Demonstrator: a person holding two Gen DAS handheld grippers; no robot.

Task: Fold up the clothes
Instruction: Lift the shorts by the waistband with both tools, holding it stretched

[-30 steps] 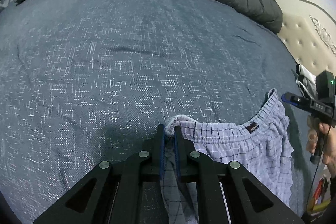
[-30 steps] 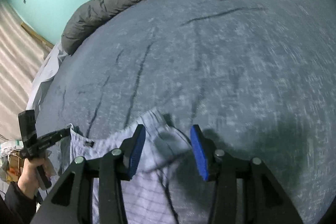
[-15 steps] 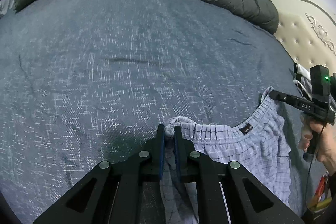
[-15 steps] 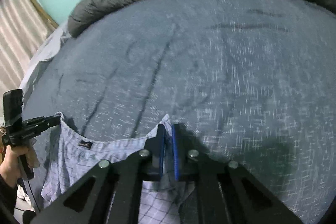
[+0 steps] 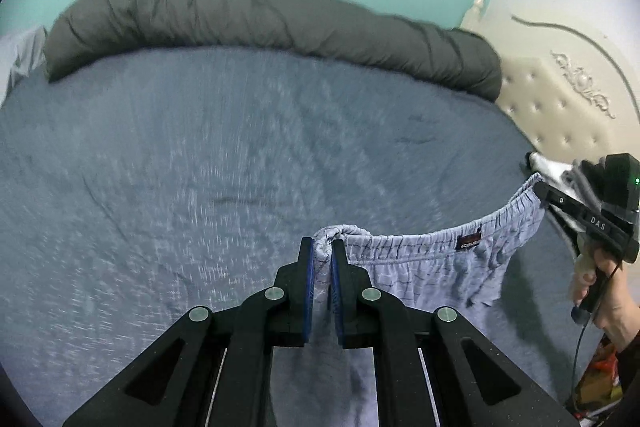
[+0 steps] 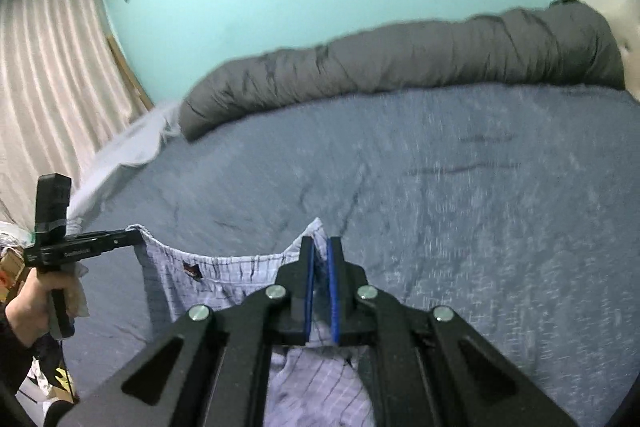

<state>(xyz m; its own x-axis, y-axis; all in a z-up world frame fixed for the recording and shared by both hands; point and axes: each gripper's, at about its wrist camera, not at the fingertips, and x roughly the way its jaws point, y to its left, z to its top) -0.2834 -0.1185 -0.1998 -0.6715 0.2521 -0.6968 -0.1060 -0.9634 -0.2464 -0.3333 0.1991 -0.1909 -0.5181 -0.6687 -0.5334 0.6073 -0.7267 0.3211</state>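
Note:
Light blue plaid shorts [image 5: 424,267] hang by their elastic waistband above the bed, stretched between both grippers. My left gripper [image 5: 322,245] is shut on one bunched waistband corner. My right gripper [image 6: 319,243] is shut on the other corner, and the cloth [image 6: 224,279] sags from it toward the left gripper [image 6: 134,237] at the far left. In the left wrist view the right gripper [image 5: 538,187] pinches the waistband's far end, with a hand on its handle. A dark label [image 5: 468,241] shows inside the waistband. The legs drop out of sight below the jaws.
A blue-grey bedspread [image 5: 200,167] covers the wide bed below. A rolled dark grey duvet [image 5: 260,19] lies along its far edge under a teal wall. A cream tufted headboard [image 5: 560,119] stands to the right. Curtains [image 6: 48,67] hang at the left.
The right gripper's jaws closed on the waistband corner. Both grippers then rose, lifting the shorts off the bed and pulling the waistband taut; the views tilted up toward the wall.

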